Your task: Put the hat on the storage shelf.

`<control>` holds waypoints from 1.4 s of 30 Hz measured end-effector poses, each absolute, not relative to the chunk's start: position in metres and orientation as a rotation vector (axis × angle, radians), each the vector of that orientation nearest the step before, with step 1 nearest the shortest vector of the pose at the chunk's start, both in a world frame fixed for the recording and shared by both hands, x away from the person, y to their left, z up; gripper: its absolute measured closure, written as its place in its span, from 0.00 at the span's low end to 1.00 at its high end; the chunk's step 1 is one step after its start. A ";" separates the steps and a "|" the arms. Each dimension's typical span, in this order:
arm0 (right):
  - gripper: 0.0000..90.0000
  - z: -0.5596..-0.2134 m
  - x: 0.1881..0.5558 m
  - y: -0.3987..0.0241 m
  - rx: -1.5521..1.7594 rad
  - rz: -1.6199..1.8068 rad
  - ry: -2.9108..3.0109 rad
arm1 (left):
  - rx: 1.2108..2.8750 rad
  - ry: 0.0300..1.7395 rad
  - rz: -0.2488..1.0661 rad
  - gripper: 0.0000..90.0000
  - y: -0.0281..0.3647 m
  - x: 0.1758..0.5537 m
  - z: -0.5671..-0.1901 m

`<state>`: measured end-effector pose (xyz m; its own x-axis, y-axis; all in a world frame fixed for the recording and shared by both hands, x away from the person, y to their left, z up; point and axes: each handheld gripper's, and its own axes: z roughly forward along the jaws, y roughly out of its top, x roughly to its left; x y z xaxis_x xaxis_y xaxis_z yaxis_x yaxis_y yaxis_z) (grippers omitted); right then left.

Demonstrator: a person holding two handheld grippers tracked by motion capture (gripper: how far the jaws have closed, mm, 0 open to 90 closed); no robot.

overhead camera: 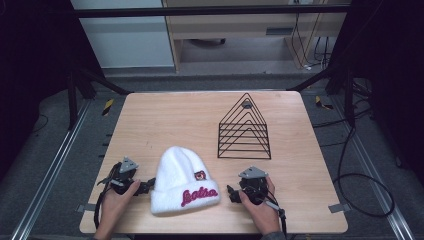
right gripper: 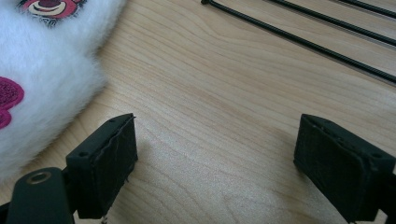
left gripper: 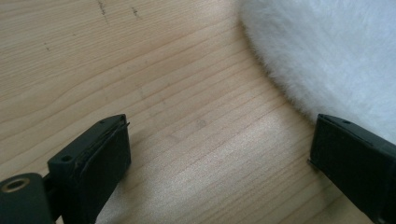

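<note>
A white fluffy beanie point(overhead camera: 183, 180) with red lettering and a small bear patch lies flat on the wooden table point(overhead camera: 165, 120), near its front edge. My left gripper point(overhead camera: 148, 186) rests on the table just left of the hat, jaws pointing at it and open. In the left gripper view point(left gripper: 219, 149) bare wood lies between the jaws and the hat's white fur point(left gripper: 327, 51) sits beyond the right jaw. My right gripper point(overhead camera: 231, 194) rests just right of the hat, open, with nothing between its jaws point(right gripper: 215, 149). The hat point(right gripper: 42, 79) sits off its left jaw.
A black wire rack point(overhead camera: 244, 129) of triangular frames stands on the table behind the right gripper; its base wires point(right gripper: 308, 42) cross the top of the right gripper view. Cables point(overhead camera: 360, 195) lie on the floor to the right of the table.
</note>
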<state>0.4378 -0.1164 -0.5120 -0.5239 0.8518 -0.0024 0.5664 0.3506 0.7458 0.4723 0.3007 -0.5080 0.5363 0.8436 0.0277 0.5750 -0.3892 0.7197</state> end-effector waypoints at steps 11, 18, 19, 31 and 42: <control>0.15 -0.512 0.438 -0.116 1.246 0.995 2.225 | 2.112 1.132 0.506 0.04 0.302 0.471 -0.508; 0.15 -0.512 0.438 -0.116 1.247 0.994 2.225 | 2.116 1.128 0.503 0.03 0.303 0.469 -0.508; 0.15 -0.512 0.438 -0.116 1.246 0.995 2.225 | 2.120 1.123 0.501 0.03 0.303 0.468 -0.508; 0.15 -0.512 0.438 -0.116 1.246 0.994 2.225 | 2.090 1.013 0.571 0.08 0.293 0.475 -0.463; 0.15 -0.512 0.438 -0.116 1.242 0.993 2.227 | 2.242 0.913 0.514 0.11 0.249 0.511 -0.438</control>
